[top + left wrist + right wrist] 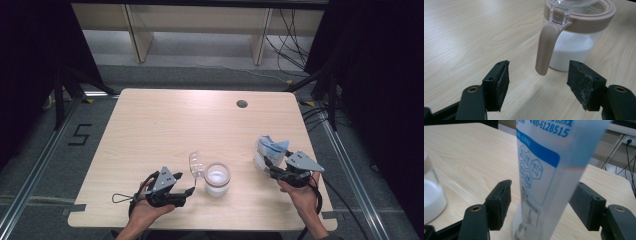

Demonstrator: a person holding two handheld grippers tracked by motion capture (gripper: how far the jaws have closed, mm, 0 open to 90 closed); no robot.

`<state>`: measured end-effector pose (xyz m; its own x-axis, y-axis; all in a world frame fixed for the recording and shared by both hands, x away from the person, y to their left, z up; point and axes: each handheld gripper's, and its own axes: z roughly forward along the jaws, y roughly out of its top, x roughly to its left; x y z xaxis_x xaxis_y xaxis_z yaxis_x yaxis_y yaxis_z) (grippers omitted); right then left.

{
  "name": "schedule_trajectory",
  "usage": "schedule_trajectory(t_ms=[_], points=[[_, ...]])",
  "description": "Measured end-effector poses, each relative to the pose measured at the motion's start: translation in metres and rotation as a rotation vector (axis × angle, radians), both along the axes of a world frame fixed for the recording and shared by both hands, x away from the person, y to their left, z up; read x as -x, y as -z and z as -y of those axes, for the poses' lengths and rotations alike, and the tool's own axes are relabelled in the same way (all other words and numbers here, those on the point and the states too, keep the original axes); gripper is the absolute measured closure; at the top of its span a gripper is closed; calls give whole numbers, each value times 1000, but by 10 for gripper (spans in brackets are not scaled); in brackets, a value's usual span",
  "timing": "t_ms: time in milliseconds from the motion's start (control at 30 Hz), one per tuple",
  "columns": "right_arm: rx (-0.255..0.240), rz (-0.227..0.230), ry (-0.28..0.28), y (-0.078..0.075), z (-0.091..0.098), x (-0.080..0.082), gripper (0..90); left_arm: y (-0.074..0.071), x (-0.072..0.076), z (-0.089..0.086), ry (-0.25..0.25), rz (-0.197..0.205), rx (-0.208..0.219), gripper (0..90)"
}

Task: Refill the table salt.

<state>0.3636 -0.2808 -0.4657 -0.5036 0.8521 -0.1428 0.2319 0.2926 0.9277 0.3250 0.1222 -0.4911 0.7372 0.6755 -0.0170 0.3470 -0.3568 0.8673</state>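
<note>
With the white-filled jar [217,179] standing lid-up near the desk's [150,130] front edge, the right tongs [267,167] gape around the upright bag [270,150] without pressing, the left tongs [189,191] wait open by the jar's handle [546,47]; closing the lid looks next.

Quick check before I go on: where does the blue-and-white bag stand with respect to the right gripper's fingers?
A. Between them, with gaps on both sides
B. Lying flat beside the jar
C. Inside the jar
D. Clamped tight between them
A. In the right gripper view the bag stands upright between the fingers of the right gripper, with table showing on either side, so neither pad presses on it.
</note>
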Motion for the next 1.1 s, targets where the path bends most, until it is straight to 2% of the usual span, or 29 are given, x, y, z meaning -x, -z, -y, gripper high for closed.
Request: schedule_trajectory(t_ms=[67,100,133,167,200,367,400,433,533,567,667,700,800,900,1100], points=[[-6,3,-4,-1,2,2,336,0,0,0,-5,-2,2,330],[-20,7,2,-1,2,5,328,0,-1,-1,5,4,-13,325],[-18,-4,-12,-3,4,11,320,-1,0,-1,-1,2,-15,324],[3,13,-10,-3,5,12,314,-1,0,0,-1,2,-13,324],[3,13,-10,-3,5,12,314,-1,0,0,-1,2,-13,324],[-11,-12,23,-3,9,20,303,0,1,0,-7,-7,-6,324],[-16,-28,26,-4,10,21,302,0,1,0,-7,-9,-6,324],[-6,-21,25,-4,12,21,298,0,1,0,-7,-9,-6,324],[-16,-29,30,-4,15,23,298,-1,0,0,-5,-5,-8,324],[-18,-41,43,-3,18,26,298,-1,0,0,-7,-9,3,324],[-16,-34,48,-4,22,29,300,-1,0,0,-7,-8,1,323],[-41,-40,52,-5,24,32,299,-1,0,0,-9,-9,0,323],[-38,-35,50,-4,26,34,296,-1,0,0,-7,-8,-2,323],[-48,-68,46,-3,26,40,294,-2,0,0,-8,-10,-2,323],[-45,-82,32,-1,27,48,290,-4,-1,-2,-16,-4,3,325]])
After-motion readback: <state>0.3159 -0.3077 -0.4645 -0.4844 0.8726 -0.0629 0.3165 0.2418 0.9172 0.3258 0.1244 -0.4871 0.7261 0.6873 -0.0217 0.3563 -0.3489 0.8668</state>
